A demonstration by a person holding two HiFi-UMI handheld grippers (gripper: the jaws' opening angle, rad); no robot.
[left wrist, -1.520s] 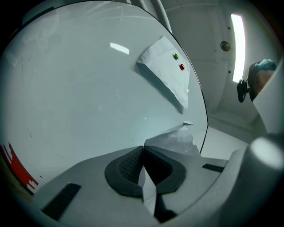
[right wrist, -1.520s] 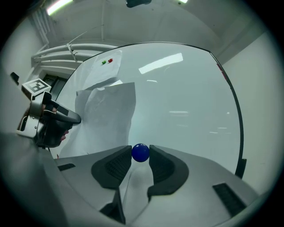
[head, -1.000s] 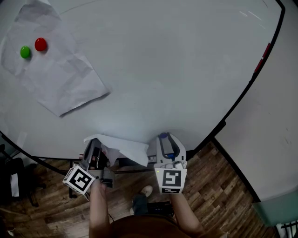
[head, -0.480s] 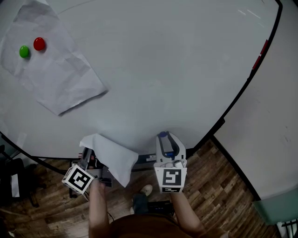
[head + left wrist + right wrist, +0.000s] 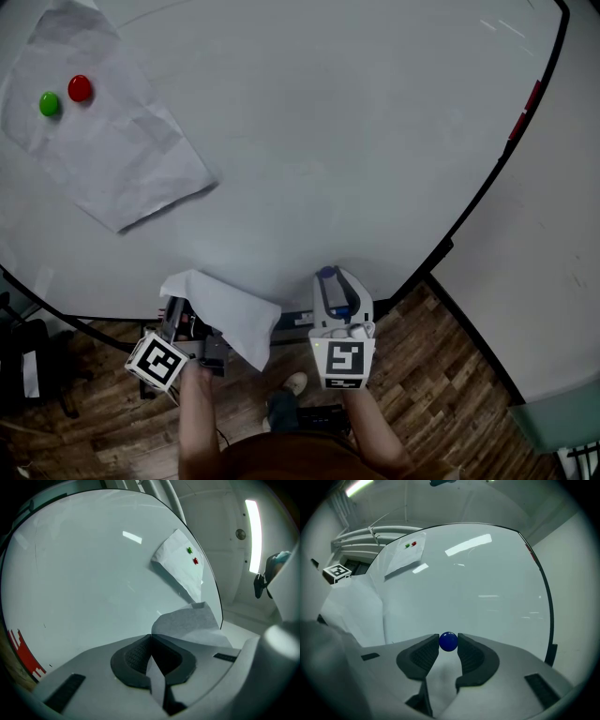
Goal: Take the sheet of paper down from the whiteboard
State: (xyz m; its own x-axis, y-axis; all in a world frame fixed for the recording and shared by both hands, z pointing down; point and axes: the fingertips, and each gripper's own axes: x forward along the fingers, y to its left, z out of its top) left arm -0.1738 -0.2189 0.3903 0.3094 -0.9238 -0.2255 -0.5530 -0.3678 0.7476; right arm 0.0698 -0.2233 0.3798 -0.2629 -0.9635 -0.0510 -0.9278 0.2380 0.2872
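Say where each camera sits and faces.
Head view: on the head, looking down at the whiteboard; forearms, left tool, right tool show.
Left gripper view: on the left tool, along the whiteboard; jaws shut on a sheet.
Right gripper view: on the right tool, toward the whiteboard; jaws grip a blue magnet.
Shared by all: the pinned sheet.

Open for passing: wide bare middle and right of whiteboard (image 5: 356,141). Blocked at upper left by pinned sheet (image 5: 112,164), with green magnet (image 5: 49,104) and red magnet (image 5: 80,88) on it.

The pinned sheet (image 5: 103,150) is cut off by the head view's top edge.
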